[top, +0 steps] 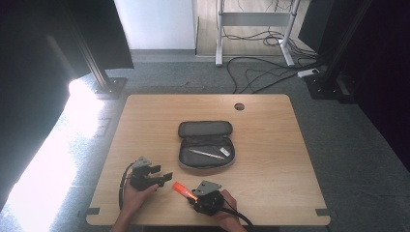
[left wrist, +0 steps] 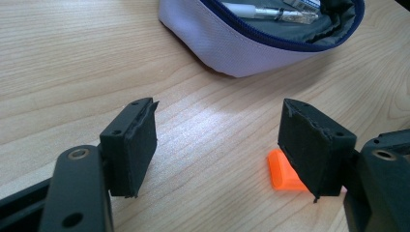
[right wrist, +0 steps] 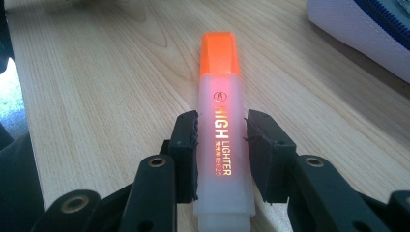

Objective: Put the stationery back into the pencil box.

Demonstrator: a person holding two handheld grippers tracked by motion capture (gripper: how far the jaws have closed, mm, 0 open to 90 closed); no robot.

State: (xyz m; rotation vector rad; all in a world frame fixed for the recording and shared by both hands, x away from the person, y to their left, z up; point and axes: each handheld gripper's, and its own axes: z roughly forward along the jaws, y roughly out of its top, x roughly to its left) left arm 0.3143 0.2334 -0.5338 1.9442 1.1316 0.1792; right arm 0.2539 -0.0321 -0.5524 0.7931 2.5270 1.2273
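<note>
An orange highlighter [right wrist: 221, 121] with a translucent body lies along the wooden table [top: 270, 159], its orange cap [left wrist: 283, 174] pointing away from the right gripper. My right gripper [right wrist: 221, 154] has its jaws against both sides of the body, near the table's front edge [top: 194, 197]. My left gripper [top: 162, 173] rests just to the left of it, with its jaws wide apart and nothing between them [left wrist: 217, 145]. The highlighter's cap shows behind the left gripper's right jaw.
An open grey pencil case [top: 205, 128] lies at the table's middle, beyond both grippers, with a silver pen [top: 205, 153] and a small white item inside. The case's white outer wall [left wrist: 241, 53] is close ahead of the left gripper. A cable hole [top: 239, 106] sits far back.
</note>
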